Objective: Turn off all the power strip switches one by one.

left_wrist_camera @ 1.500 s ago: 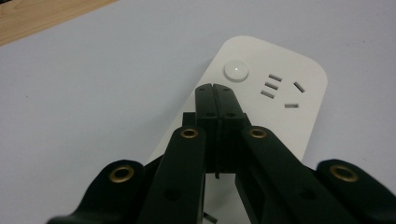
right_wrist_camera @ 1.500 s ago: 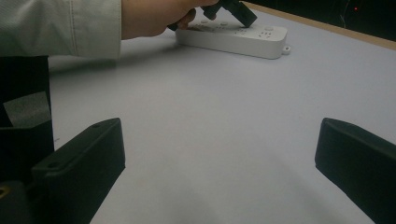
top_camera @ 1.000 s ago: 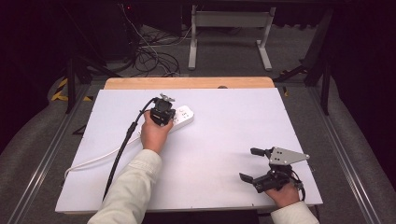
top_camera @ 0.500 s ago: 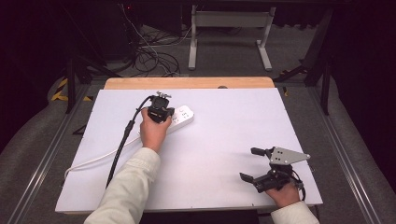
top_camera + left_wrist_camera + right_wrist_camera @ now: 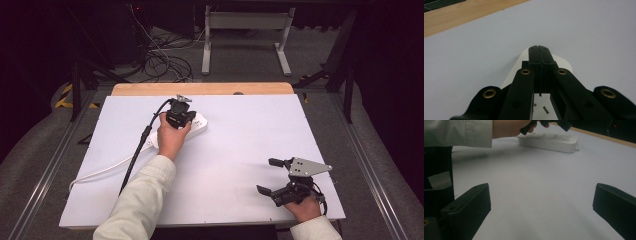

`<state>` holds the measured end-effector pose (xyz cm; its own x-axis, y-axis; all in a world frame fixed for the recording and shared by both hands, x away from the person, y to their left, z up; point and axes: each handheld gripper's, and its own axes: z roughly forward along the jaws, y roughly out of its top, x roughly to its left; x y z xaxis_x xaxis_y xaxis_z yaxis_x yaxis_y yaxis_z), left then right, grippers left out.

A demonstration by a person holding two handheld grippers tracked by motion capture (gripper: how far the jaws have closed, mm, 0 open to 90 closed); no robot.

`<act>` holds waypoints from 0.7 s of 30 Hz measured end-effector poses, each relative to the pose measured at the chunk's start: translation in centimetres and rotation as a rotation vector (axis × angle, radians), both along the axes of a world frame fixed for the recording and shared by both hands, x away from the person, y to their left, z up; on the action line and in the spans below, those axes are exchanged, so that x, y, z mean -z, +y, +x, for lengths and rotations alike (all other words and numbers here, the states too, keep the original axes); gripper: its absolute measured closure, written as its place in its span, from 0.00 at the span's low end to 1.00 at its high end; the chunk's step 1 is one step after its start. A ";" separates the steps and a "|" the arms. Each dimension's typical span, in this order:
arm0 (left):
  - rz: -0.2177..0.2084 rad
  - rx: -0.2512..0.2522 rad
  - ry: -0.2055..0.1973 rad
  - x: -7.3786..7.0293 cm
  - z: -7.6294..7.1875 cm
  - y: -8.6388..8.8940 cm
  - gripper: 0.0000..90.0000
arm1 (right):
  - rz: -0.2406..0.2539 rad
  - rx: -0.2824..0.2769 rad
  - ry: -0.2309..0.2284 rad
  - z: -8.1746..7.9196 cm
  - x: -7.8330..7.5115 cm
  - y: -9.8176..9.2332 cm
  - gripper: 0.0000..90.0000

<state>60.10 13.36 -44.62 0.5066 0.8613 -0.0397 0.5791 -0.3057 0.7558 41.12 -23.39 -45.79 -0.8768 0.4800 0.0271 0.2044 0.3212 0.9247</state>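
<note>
High view, surface: a white bench [image 5: 240, 150] with a wooden strip [image 5: 200, 88] along its far edge; dark floor, loose cables [image 5: 160, 55] and a metal stand [image 5: 247, 30] beyond.
High view, power strip: a white power strip [image 5: 199, 126] lies near the far left, its cord [image 5: 105, 170] running toward the left edge.
High view, left gripper: the left gripper [image 5: 180, 111] sits over the strip.
High view, right gripper: the right gripper [image 5: 267, 175] rests near the front right corner, jaws apart.
Left gripper view: jaws pressed together, empty, above the strip's rounded end [image 5: 524, 60].
Right gripper view: jaws wide apart, holding nothing; the strip [image 5: 549, 142] lies well ahead, a sleeve [image 5: 456, 132] reaching to it.
</note>
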 end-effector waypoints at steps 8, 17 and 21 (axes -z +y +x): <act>-0.003 -0.018 0.016 1.3 0.7 0.2 1.00 | 0.002 -0.006 0.000 0.0 0.0 0.0 0.02; -0.001 -0.026 -0.003 1.6 0.8 -0.1 1.00 | 0.000 -0.006 0.004 0.0 0.0 0.1 0.02; 0.005 -0.024 -0.009 1.7 0.8 -0.2 1.00 | -0.003 -0.006 0.005 0.1 0.1 0.1 0.02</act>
